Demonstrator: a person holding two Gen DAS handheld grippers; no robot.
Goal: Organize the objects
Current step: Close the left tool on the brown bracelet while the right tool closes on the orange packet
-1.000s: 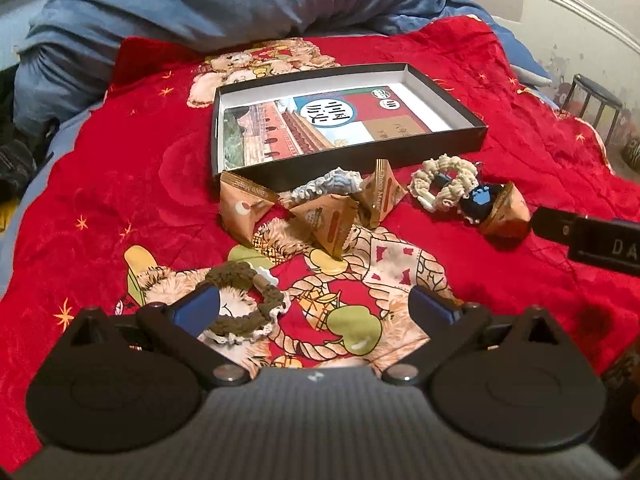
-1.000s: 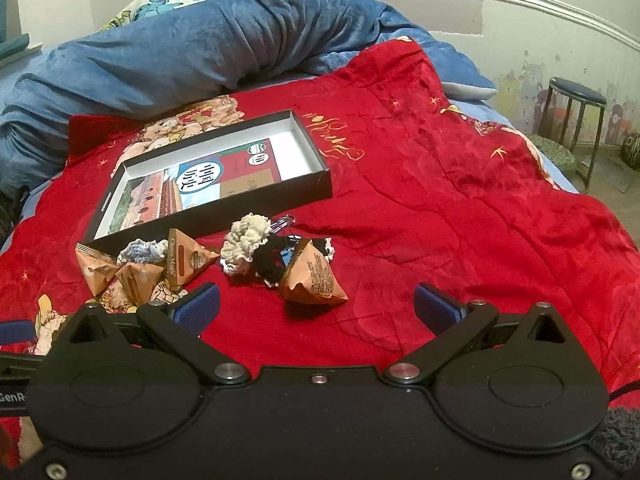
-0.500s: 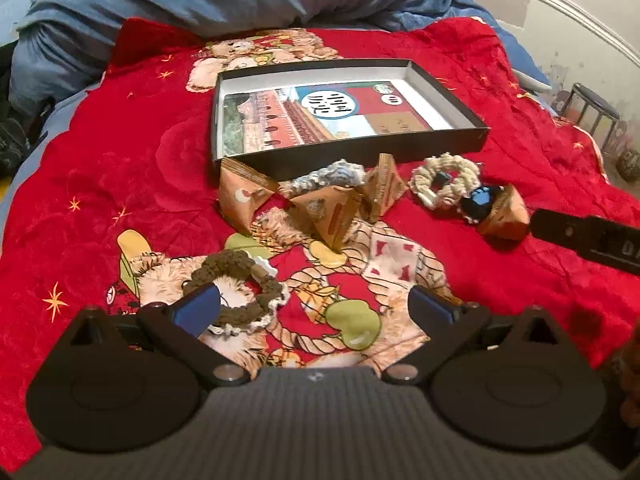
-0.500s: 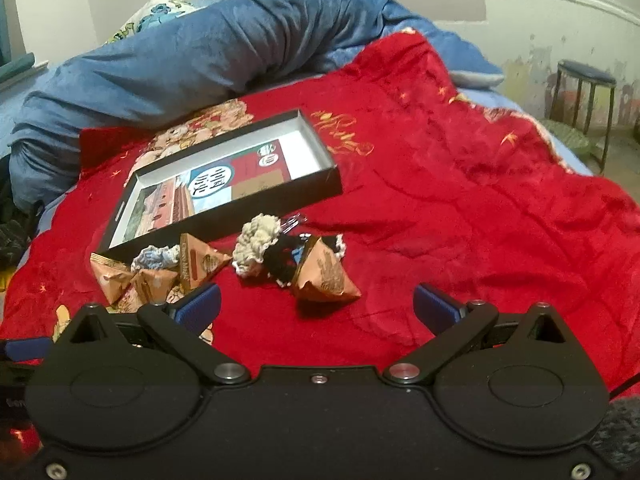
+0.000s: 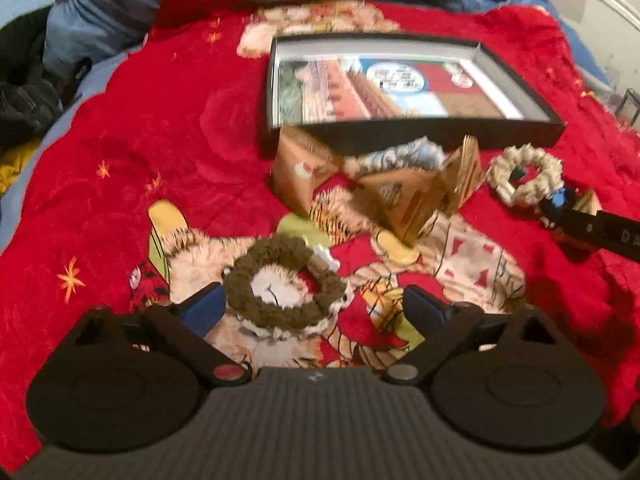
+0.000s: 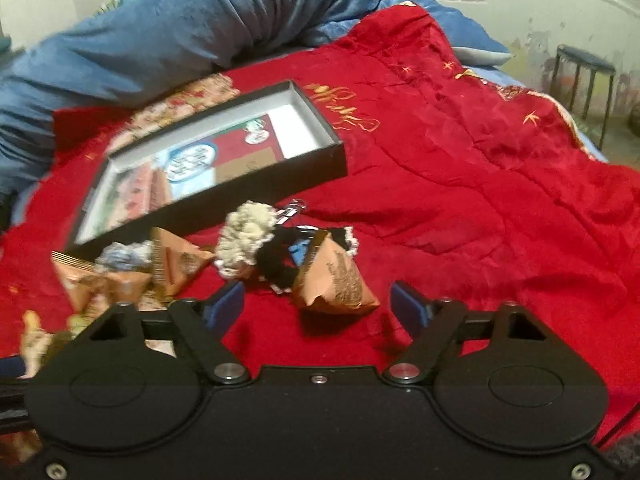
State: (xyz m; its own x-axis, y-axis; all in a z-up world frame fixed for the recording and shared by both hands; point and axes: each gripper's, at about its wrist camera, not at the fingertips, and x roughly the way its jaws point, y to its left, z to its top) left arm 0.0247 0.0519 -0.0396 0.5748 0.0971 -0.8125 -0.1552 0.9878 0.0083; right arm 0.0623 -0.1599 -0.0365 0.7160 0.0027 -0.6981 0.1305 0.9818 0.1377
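While both jaws have just been narrowing yet grip nothing, the left gripper [image 5: 312, 306] straddles the brown scrunchie [image 5: 282, 282], and the right gripper [image 6: 318, 300] has the orange pyramid packet [image 6: 336, 280] at 12 o'clock.

A red blanket [image 6: 460, 184] covered the bed, its cloth creased and printed with small gold stars and, nearer the left side, a cartoon animal picture [image 5: 280, 280] in tan, yellow and green. Gold script [image 6: 340, 98] ran across the blanket just right of the middle. At the far edge a rumpled blue duvet [image 6: 180, 36] lay heaped along the bed, touching the red cloth. Dark clothing [image 5: 24, 96] sat bunched at the far left, beside the duvet. Beyond the bed on the right, a dark round stool [image 6: 586, 68] with thin metal legs stood by a pale, stained wall [image 6: 532, 20].
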